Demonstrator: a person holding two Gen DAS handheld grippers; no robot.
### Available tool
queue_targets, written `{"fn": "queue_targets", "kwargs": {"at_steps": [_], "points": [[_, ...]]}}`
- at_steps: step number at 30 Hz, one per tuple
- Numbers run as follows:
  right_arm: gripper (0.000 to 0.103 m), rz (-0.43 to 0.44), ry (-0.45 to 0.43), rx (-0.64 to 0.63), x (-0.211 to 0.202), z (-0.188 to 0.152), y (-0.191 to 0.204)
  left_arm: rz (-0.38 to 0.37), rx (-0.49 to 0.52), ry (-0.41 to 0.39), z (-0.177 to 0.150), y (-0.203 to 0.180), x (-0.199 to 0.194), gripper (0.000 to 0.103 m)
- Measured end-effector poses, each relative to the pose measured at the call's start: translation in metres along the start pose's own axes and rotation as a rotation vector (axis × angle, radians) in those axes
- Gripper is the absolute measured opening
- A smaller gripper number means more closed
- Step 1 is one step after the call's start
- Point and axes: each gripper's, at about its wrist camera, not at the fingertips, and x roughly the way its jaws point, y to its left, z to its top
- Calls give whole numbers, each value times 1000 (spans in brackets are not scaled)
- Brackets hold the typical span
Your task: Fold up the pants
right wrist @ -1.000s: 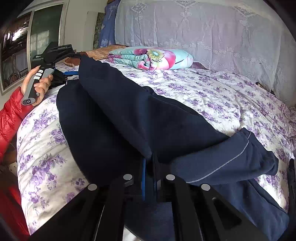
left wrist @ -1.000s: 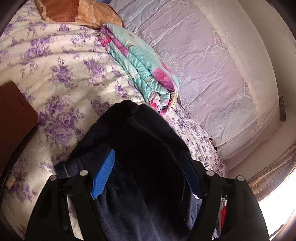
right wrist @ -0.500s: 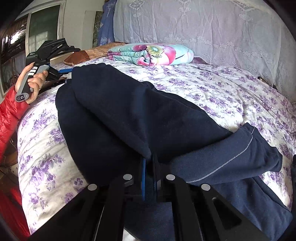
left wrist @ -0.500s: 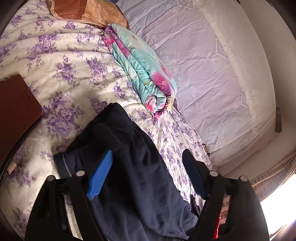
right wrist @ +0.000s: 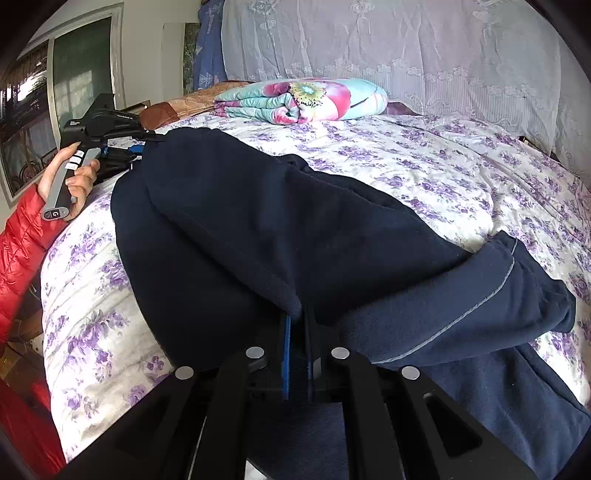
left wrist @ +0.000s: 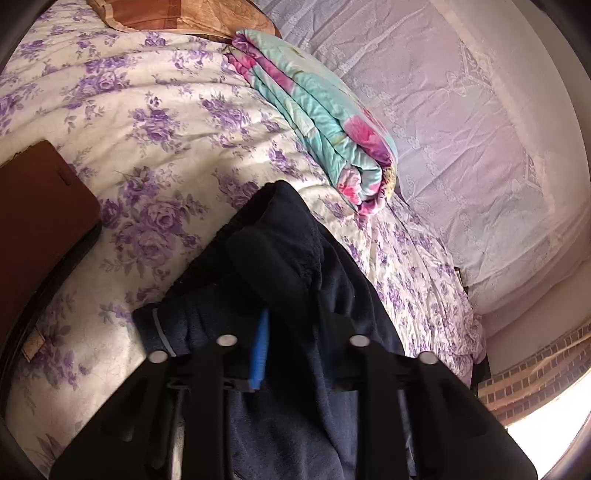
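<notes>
Dark navy pants (right wrist: 258,221) lie folded lengthwise on the bed's flowered sheet (right wrist: 461,177), with a leg end bunched at the right (right wrist: 480,295). My right gripper (right wrist: 297,325) is shut on a fold of the pants near the front edge, blue pad against the cloth. In the left wrist view my left gripper (left wrist: 288,321) is shut on the pants' waist end (left wrist: 280,236), which bulges up between the fingers; the right pad is hidden under cloth. From the right wrist view the left gripper (right wrist: 138,147) shows at the pants' far left end, held by a hand (right wrist: 74,177).
A folded turquoise and pink quilt (left wrist: 332,122) (right wrist: 303,99) lies near the head of the bed beside a brown pillow (left wrist: 177,14). A brown flat object (left wrist: 37,206) sits at the bed's left edge. A lace cloth (right wrist: 406,44) covers the wall. A red sleeve (right wrist: 22,236) is at left.
The left jaws stood wide around the waist end, then closed on it. The raised cloth sank lower onto the bed. The right gripper kept its hold.
</notes>
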Motion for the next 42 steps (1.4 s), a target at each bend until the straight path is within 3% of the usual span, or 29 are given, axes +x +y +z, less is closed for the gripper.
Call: {"fn": "queue_targets", "kwargs": {"at_steps": [8, 11, 14, 18, 20, 23, 25, 29, 32, 34, 36, 38, 39, 41, 42], "points": [[6, -33, -100, -32, -58, 3, 14, -41, 131, -28, -2, -28, -55, 15], [6, -1, -46, -54, -64, -8, 22, -16, 172, 31, -9, -21, -55, 15], [7, -14, 36, -98, -45, -27, 35, 97, 169, 129, -23, 7, -26, 15], [7, -42, 41, -99, -38, -36, 42, 39, 90, 134, -30, 33, -29, 17], [7, -19, 44, -70, -38, -37, 37, 69, 73, 99, -29, 31, -48, 24], [7, -14, 51, -66, -33, -40, 37, 168, 138, -35, -32, 13, -86, 35], [9, -9, 55, -63, -32, -41, 37, 145, 186, -67, -35, -5, -99, 38], [9, 11, 66, -47, -31, -40, 33, 34, 329, 10, -43, -57, -69, 58], [10, 42, 82, -30, -34, -34, 28, 40, 399, 69, -55, -74, -20, 64], [13, 78, 66, -13, -45, -24, 23, 74, 377, 129, -64, -61, 12, 64], [14, 109, 17, -1, -61, -9, 17, 56, 393, 81, -73, -49, 14, 64], [14, 154, -21, 27, -69, 9, 9, 12, 397, 63, -74, -49, 3, 76], [15, 186, -31, 42, -70, 20, 6, -20, 386, 65, -74, -48, 0, 86], [31, 259, -10, 56, -67, 38, 2, -38, 364, 77, -73, -46, 1, 87], [50, 296, 14, 49, -66, 42, 3, -36, 367, 79, -74, -46, 2, 87]]}}
